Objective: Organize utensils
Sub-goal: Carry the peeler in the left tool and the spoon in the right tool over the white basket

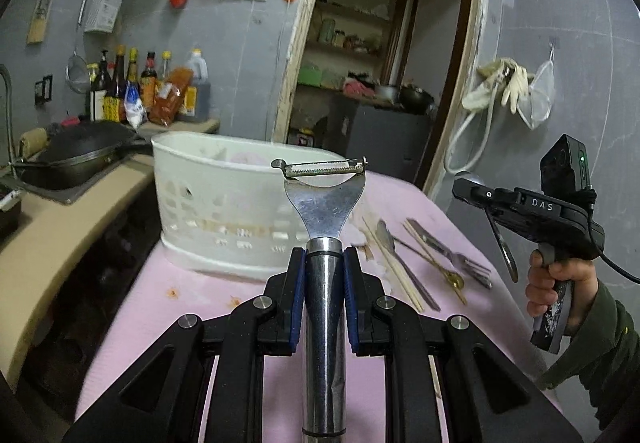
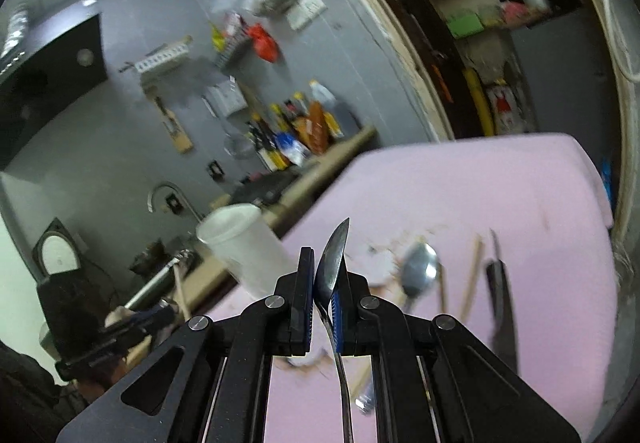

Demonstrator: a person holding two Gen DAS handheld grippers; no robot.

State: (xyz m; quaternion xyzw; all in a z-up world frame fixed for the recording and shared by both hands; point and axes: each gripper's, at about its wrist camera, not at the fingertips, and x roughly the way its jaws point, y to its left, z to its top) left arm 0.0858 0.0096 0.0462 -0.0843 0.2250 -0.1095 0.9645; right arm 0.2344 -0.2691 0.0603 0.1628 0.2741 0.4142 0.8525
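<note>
Utensils in both grippers, basket waiting at centre left.

Peeler (image 1: 324,199) is pinched by its handle in the left gripper (image 1: 324,263), raised before the white basket (image 1: 224,211); tip it in head-up and clear the rim. Only the left view shows forks and chopsticks (image 1: 394,263) on the pink mat (image 1: 168,323). Right gripper (image 2: 325,283) is pressed onto a spoon (image 2: 334,263), probably edge-on; only this view shows the grip.

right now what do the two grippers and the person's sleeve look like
Both grippers, left gripper and right gripper, are black linkage frames with silver pivot bolts and blue ribbed pads. The right one's body reads "DAS", carries a black camera block with a green light and trails a black cable. The sleeve is dark green.
</note>
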